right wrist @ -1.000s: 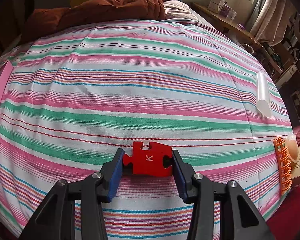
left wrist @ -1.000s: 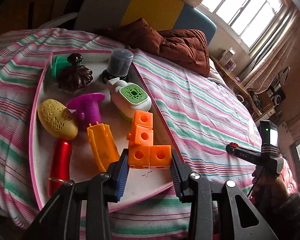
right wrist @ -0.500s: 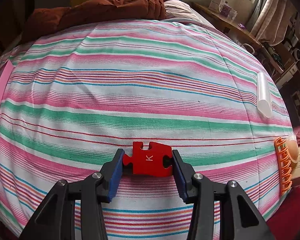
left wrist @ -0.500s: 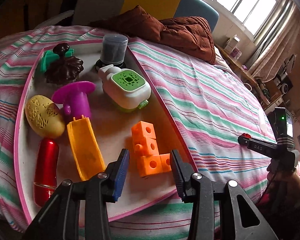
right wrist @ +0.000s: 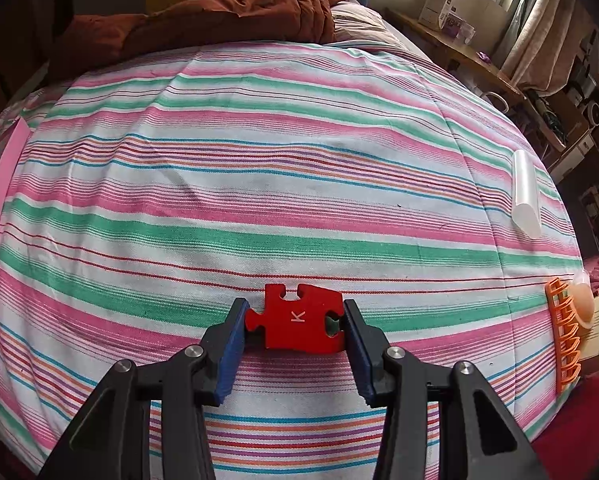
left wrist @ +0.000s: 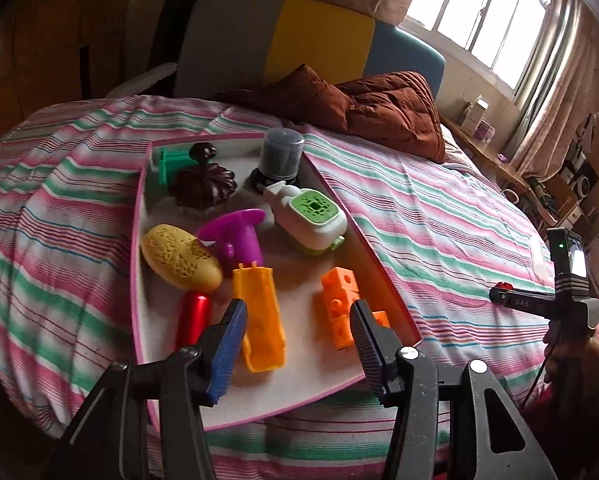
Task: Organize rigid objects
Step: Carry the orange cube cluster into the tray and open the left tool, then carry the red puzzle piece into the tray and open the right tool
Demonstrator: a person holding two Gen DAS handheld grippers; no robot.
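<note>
In the left wrist view a pink-rimmed tray (left wrist: 383, 276) lies on the striped bed and holds several toys. An orange block cluster (left wrist: 341, 304) lies near its right rim, beside an orange chute (left wrist: 259, 320). My left gripper (left wrist: 297, 344) is open and empty, raised above the tray's near end. In the right wrist view my right gripper (right wrist: 294, 334) is shut on a red puzzle piece (right wrist: 297, 322) marked K, just above the bedspread. The right gripper also shows at the far right of the left wrist view (left wrist: 499, 294).
The tray also holds a yellow oval (left wrist: 179, 258), a red cylinder (left wrist: 193, 318), a purple mushroom shape (left wrist: 237, 238), a white and green device (left wrist: 309, 216) and a grey cup (left wrist: 281, 154). A clear tube (right wrist: 525, 194) and an orange clip (right wrist: 563, 340) lie at the bed's right edge. A brown quilt (left wrist: 379, 108) lies behind.
My left gripper let go of the orange block cluster in the tray, opened and drew back and up. The right gripper kept still with the puzzle piece.
</note>
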